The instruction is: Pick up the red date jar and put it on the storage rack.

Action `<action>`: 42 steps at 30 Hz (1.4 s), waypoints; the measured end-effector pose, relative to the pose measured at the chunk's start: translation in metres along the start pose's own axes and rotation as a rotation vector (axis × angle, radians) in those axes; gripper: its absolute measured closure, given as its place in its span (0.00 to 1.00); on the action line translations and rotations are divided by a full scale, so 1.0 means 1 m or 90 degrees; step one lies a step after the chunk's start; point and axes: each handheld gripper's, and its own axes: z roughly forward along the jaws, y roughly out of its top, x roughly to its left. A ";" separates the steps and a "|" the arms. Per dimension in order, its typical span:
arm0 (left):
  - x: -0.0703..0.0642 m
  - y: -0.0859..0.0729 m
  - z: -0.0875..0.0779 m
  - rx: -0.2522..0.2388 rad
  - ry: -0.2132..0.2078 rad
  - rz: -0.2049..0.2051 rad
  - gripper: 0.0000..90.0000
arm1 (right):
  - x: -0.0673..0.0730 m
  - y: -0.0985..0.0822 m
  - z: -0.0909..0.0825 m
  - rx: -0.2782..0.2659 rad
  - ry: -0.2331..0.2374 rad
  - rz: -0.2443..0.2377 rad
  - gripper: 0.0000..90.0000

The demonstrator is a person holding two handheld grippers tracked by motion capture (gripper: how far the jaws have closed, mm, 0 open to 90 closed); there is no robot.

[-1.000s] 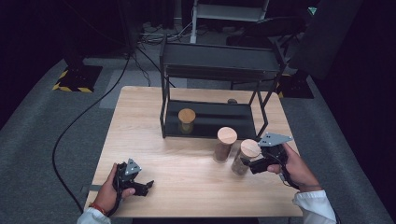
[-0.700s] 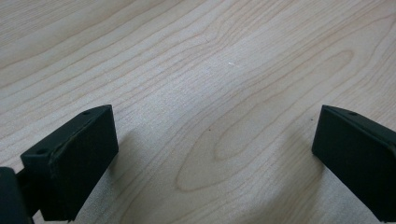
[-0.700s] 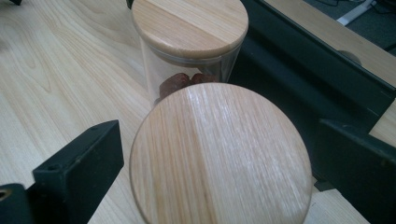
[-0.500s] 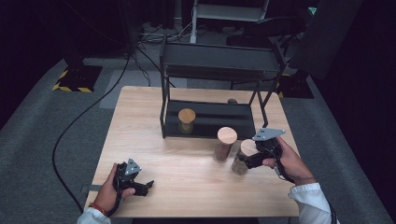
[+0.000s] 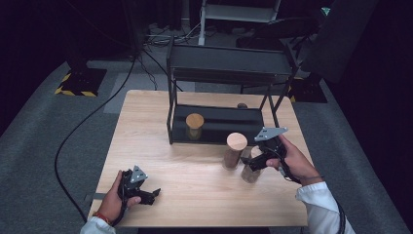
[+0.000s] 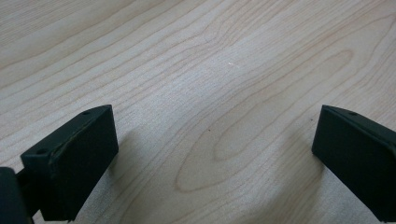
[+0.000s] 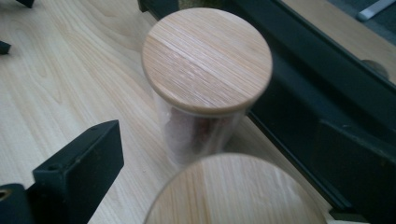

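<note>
Your right claw stands open around the near jar, at four o'clock on the counter. A second jar stands just beyond it. Neither lid carries any readable label. Your left claw rests open at seven o'clock.

A dim lab: hazard-striped floor base, trailing cables, grey carpet, bare wooden table.

On the worktop a two-tier rack stands at the back, one jar on its lower shelf. Two lidded jars stand before it, right of centre.
</note>
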 end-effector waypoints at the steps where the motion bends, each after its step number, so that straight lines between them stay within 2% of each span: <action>1: 0.000 0.000 0.000 0.000 0.000 0.000 0.00 | 0.000 0.002 0.001 0.004 0.000 0.000 0.02; 8: 0.000 0.000 0.000 -0.001 -0.001 0.002 0.00 | -0.003 0.015 0.006 0.014 0.020 0.005 0.03; 15: 0.000 0.000 0.001 -0.001 -0.002 0.003 0.00 | -0.002 0.033 0.016 0.035 0.027 -0.009 0.03; 24: 0.000 0.000 0.001 -0.001 -0.002 0.003 0.00 | 0.001 0.052 0.025 0.062 0.026 -0.019 0.03; 32: 0.000 0.000 0.001 -0.001 -0.002 0.003 0.00 | -0.002 0.064 0.035 0.089 0.024 -0.005 0.04; 36: 0.000 0.000 0.001 -0.001 -0.002 0.003 0.00 | -0.003 0.070 0.040 0.105 0.027 0.004 0.07; 42: 0.000 0.000 0.001 -0.001 -0.002 0.003 0.00 | -0.007 0.078 0.049 0.128 0.033 0.015 0.18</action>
